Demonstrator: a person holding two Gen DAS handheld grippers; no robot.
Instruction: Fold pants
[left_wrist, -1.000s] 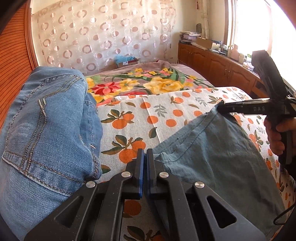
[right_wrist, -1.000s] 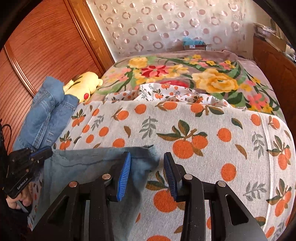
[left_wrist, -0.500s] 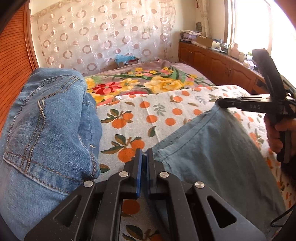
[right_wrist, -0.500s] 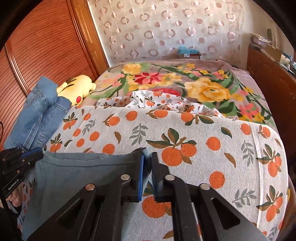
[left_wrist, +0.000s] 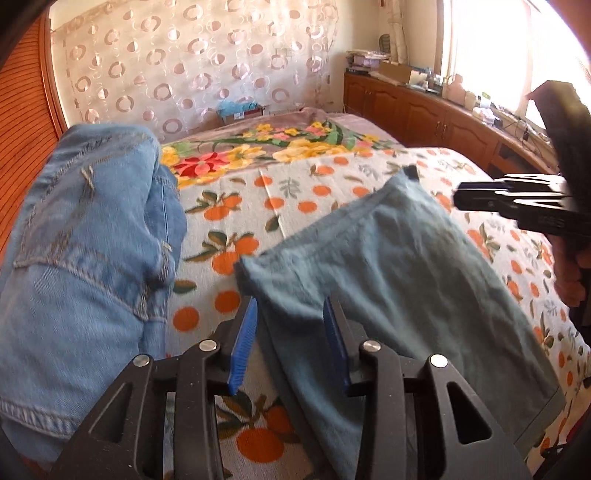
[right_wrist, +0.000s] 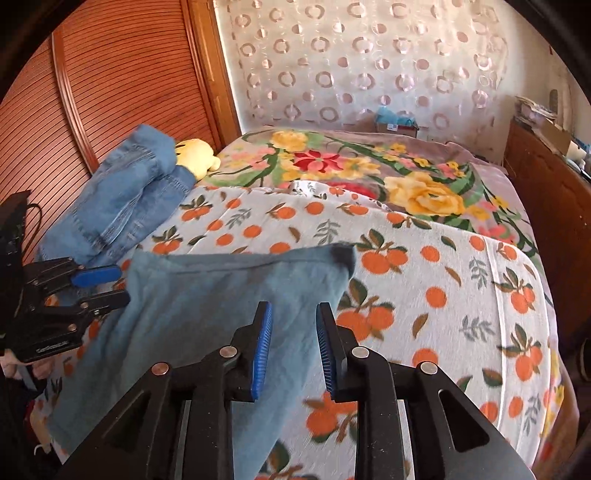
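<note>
The grey-blue pants (left_wrist: 399, 273) lie folded flat on the orange-print bedspread (left_wrist: 295, 192); they also show in the right wrist view (right_wrist: 207, 295). My left gripper (left_wrist: 291, 325) is open and empty, just above the pants' near left corner. My right gripper (right_wrist: 291, 332) is open and empty, above the pants' right edge. In the left wrist view the right gripper (left_wrist: 517, 203) hovers past the far right corner. In the right wrist view the left gripper (right_wrist: 99, 288) sits at the pants' left edge.
A pile of blue jeans (left_wrist: 85, 251) lies on the bed's left side, close to my left gripper. A yellow plush toy (right_wrist: 195, 155) rests behind it. A floral blanket (right_wrist: 369, 173) covers the far bed. Wooden cabinets (left_wrist: 424, 107) run along the right.
Both grippers were shut on the pants' corners; now both have opened and let go. The pants have dropped flat onto the bedspread and both grippers have pulled back a little.
</note>
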